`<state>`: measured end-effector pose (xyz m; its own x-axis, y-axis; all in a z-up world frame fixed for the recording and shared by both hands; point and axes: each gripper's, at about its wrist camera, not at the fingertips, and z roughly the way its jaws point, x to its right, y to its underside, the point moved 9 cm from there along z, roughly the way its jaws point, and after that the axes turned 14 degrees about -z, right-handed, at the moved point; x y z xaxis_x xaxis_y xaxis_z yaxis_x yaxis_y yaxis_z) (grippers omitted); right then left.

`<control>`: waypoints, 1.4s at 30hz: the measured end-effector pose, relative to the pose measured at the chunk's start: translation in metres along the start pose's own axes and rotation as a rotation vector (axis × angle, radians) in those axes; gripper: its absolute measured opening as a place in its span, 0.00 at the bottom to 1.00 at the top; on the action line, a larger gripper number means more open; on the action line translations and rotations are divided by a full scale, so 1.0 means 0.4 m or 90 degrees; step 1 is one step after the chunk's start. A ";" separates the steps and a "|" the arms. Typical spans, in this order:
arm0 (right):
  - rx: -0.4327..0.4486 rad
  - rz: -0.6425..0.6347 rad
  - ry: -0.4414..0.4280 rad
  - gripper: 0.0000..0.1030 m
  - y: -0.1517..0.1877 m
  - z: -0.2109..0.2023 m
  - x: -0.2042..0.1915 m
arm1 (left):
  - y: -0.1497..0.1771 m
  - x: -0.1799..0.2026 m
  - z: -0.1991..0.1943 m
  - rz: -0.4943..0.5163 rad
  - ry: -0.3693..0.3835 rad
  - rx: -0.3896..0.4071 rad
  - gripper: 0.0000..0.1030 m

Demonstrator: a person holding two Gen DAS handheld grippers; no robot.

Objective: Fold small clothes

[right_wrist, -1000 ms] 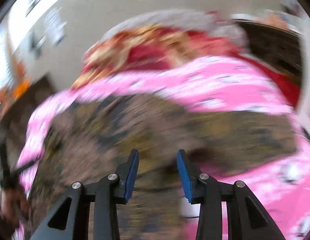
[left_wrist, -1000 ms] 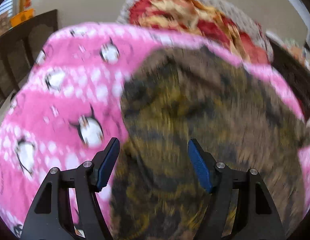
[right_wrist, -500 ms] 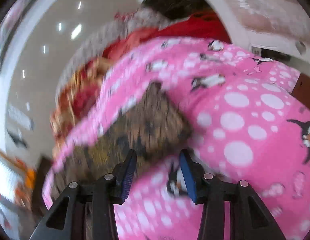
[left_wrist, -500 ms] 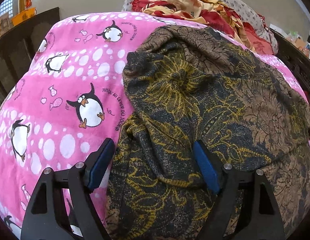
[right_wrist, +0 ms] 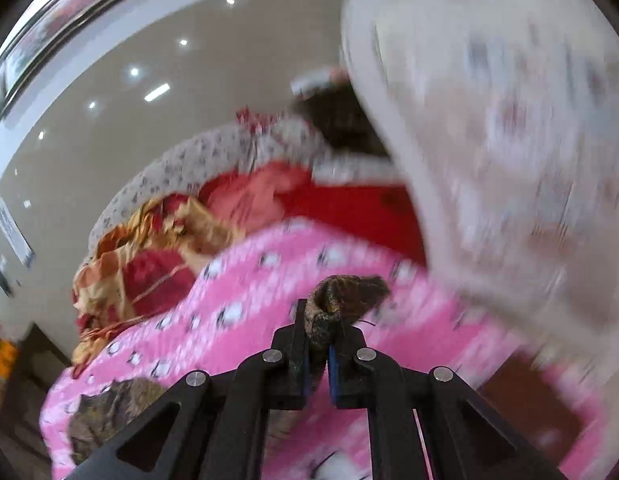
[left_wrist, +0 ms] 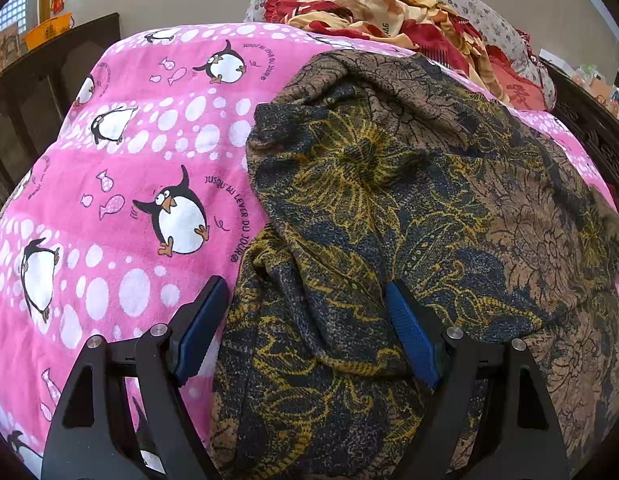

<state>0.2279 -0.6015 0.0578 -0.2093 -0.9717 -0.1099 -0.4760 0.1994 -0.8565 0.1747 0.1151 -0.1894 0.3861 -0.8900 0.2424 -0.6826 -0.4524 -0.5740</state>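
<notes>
Surface: a bed covered by a pink blanket [left_wrist: 121, 184] printed with penguins, white dots and small fish; the same blanket shows blurred in the right wrist view [right_wrist: 245, 304].

Task garment: a dark patterned garment [left_wrist: 409, 208], brown and navy with yellow floral lines, lies crumpled on the right part of the pink blanket in the left wrist view, its left edge falling over the pink print near the largest penguin.

Left hand-held gripper [left_wrist: 309, 328]: spread wide, tilted down over the near end of the garment. One blue pad sits over the pink blanket just beside the cloth's edge, the other over the cloth itself. A rumpled fold of the garment lies between the fingers, and the pads do not press on it.

Right hand-held gripper [right_wrist: 319, 356]: its jaws have just been closing and now stand pressed together, pinching a bunched bit of the same dark fabric [right_wrist: 345, 296], which pokes out above the fingertips. The view is tilted and motion-blurred.

Rest of the garment in the right view: a further patch shows low at the left [right_wrist: 109, 412], lying on the pink blanket.

Behind the blanket: a heap of red and gold bedding [left_wrist: 389, 12] with a grey floral pillow [left_wrist: 481, 16] beyond it.

Right view, upper right: a large pale blurred shape [right_wrist: 509, 140]; what it is cannot be told.
</notes>
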 end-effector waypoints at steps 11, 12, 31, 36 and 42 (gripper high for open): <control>0.009 -0.215 -0.233 0.06 0.013 -0.084 -0.570 | -0.001 -0.004 -0.007 -0.009 0.014 -0.003 0.79; 0.005 -0.235 -0.263 0.06 0.042 -0.089 -0.646 | 0.000 -0.007 -0.009 -0.012 0.017 -0.003 0.79; -0.249 -0.453 -0.445 0.14 0.745 0.074 -1.505 | -0.006 -0.026 -0.027 -0.066 0.077 -0.001 0.79; -0.241 -0.470 -0.449 0.44 0.764 0.019 -1.401 | -0.004 -0.025 -0.027 -0.063 0.075 -0.002 0.79; -0.202 -0.555 -0.318 0.59 0.810 -0.034 -1.147 | -0.017 -0.034 -0.048 -0.090 0.110 0.001 0.79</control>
<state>0.1580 -0.0892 -0.1624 0.6543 -0.7225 0.2236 -0.5091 -0.6394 -0.5762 0.1623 0.1292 -0.1736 0.3654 -0.8142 0.4511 -0.6282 -0.5733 -0.5259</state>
